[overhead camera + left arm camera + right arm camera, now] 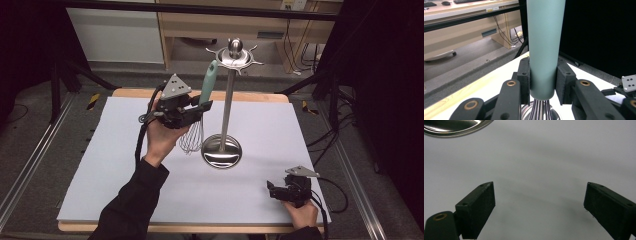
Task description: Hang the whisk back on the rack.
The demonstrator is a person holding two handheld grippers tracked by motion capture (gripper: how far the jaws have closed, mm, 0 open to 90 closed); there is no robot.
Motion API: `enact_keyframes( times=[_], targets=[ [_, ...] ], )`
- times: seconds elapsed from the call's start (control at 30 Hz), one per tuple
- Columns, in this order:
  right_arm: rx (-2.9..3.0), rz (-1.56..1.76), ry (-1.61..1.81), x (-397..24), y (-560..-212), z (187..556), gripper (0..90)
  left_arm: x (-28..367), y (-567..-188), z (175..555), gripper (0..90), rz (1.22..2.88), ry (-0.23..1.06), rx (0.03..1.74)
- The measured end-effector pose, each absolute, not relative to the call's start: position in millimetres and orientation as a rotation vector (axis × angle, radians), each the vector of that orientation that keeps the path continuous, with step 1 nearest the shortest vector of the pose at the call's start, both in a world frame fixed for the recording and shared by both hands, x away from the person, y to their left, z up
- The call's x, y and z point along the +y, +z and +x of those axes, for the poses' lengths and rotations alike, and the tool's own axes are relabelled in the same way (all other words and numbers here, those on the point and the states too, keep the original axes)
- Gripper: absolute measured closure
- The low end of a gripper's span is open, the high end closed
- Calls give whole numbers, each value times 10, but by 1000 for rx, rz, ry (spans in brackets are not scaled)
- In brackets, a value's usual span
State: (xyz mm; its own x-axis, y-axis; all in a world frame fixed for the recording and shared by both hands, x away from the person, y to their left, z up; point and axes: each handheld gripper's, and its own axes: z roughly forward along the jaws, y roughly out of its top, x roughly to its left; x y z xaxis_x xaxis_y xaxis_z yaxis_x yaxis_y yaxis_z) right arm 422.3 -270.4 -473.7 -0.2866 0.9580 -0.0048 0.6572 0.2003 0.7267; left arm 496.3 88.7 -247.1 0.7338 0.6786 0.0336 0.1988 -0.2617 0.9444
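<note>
Whisk (199,116) clamped upright in left gripper (192,109), jaws tight on teal handle low end, wires down, above table middle near far edge. Likely step: hang on stand (226,107) hooks (235,59). Lift handle top to hook height, keep wires off pole. Stand base (221,150) just right of wires, tight there. Right gripper (282,189) wide open, empty, near-right corner of table (115,165). Open room left, near edge.

Lab, black curtains (385,75), wooden bench (225,25), floor cables (300,50)
</note>
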Motion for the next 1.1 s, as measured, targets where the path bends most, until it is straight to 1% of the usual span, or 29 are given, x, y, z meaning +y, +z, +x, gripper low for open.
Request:
enact_keyframes(
  times=[0.6,1.1],
  targets=[
    [2021,1499,861,-2702,-4740,4225,106,775,-2515,5059,682,1815,522,689],
    [2025,1498,852,-2698,-4744,4226,106,689,-2599,5117,680,1775,539,686]
  ],
)
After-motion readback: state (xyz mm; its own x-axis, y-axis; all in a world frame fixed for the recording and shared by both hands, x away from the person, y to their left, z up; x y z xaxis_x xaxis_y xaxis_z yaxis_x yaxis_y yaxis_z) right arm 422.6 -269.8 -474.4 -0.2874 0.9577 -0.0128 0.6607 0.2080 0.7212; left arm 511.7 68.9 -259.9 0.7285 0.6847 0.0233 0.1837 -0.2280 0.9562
